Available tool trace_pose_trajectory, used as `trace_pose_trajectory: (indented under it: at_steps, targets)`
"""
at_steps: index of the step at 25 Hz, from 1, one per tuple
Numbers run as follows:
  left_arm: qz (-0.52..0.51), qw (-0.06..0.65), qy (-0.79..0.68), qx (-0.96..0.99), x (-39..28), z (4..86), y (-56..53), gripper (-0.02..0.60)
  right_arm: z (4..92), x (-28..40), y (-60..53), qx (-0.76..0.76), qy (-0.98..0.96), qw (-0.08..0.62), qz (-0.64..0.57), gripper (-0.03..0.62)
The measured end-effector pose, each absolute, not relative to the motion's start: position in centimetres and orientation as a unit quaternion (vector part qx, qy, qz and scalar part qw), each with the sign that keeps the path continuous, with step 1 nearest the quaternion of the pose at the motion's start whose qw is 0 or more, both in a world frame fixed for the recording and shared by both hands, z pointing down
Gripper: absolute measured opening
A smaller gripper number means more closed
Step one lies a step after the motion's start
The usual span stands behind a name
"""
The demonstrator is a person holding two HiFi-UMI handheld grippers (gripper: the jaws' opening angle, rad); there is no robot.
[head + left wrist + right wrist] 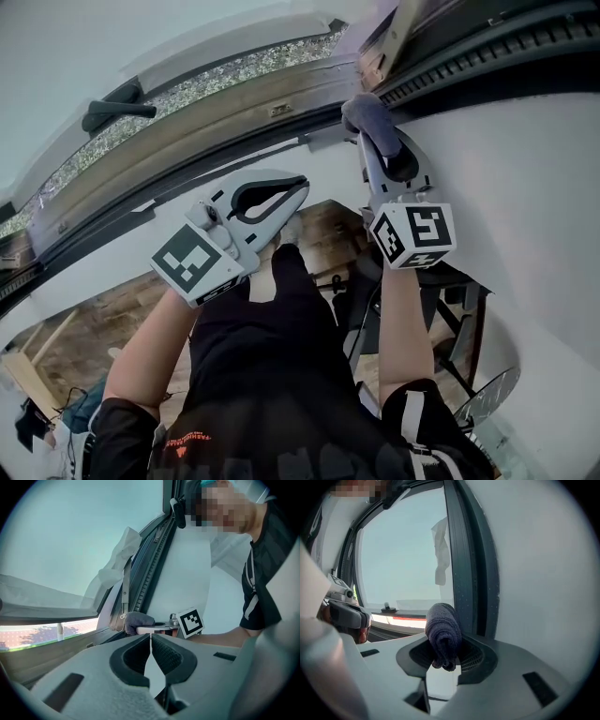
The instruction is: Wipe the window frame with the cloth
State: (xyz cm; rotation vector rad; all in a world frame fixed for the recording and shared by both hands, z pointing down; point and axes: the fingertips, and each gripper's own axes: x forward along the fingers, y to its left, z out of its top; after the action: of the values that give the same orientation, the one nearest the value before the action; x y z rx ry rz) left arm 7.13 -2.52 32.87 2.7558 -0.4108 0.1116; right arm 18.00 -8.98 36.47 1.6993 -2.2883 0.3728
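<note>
The right gripper pinches a rolled dark-grey terry cloth, just beside the dark window frame ahead; the left gripper has its fingers pressed together, empty.

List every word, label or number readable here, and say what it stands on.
None readable.
Orange print on black shirt: too blurred.
Small plate on window frame: too small.
Left marker cube, right marker cube: square patterns, no letters.

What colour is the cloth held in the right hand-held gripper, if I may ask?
The cloth is dark greyish purple; it shows best in the right gripper view.
</note>
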Motion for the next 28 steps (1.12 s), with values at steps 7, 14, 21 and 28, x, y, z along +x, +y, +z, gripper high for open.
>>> trace_pose_trajectory:
  at_steps: [7, 14, 21, 28]
  targets:
    - [0.048, 0.181, -0.145, 0.971, 7.1, 33.9, -2.2, 0.028, 38.8, 18.1, -8.9, 0.583, -0.787, 0.139, 0.144, 0.115]
    - [0.051, 0.188, -0.148, 0.97, 7.1, 34.8, -2.2, 0.028, 40.9, 18.2, -9.0, 0.58, -0.786, 0.142, 0.158, 0.114]
    - [0.053, 0.195, -0.15, 0.968, 6.8, 35.3, -2.0, 0.028, 41.3, 18.0, -9.0, 0.578, -0.788, 0.138, 0.163, 0.114]
    - [0.051, 0.198, -0.155, 0.967, 6.1, 35.6, -1.8, 0.028, 41.7, 17.2, -9.0, 0.571, -0.791, 0.139, 0.17, 0.114]
